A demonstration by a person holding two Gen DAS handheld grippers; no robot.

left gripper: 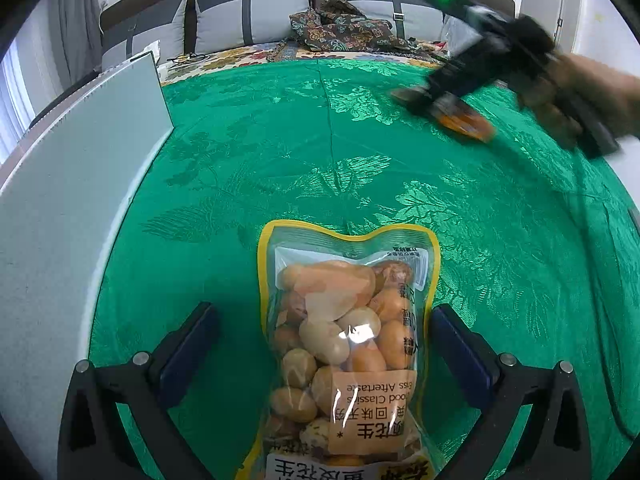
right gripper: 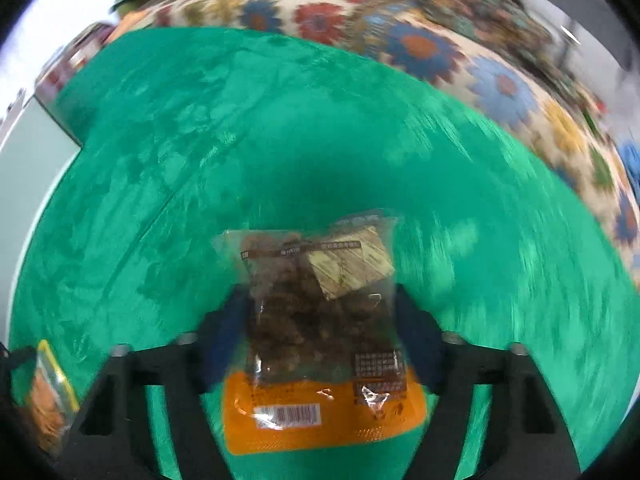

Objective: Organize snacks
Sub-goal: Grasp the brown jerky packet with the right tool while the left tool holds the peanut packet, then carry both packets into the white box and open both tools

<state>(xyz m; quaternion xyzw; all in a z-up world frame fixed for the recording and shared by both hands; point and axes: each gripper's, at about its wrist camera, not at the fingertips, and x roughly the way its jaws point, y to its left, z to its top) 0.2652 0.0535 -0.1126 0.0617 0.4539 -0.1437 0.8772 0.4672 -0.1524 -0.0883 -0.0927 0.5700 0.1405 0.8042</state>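
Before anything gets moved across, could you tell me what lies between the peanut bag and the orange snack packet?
Only bare green cloth separates the peanut bag from the orange snack packet, as the left wrist view shows.

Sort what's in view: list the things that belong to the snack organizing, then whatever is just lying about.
Job:
peanut packet
orange-bottomed snack bag
left gripper
right gripper

Lying about:
green tablecloth
white board
patterned clothing
grey cushions
eyeglasses

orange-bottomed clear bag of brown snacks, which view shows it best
The right wrist view: the orange-bottomed clear bag of brown snacks fills the centre between the jaws, barcode visible. The left wrist view shows only a blurred orange patch far off.
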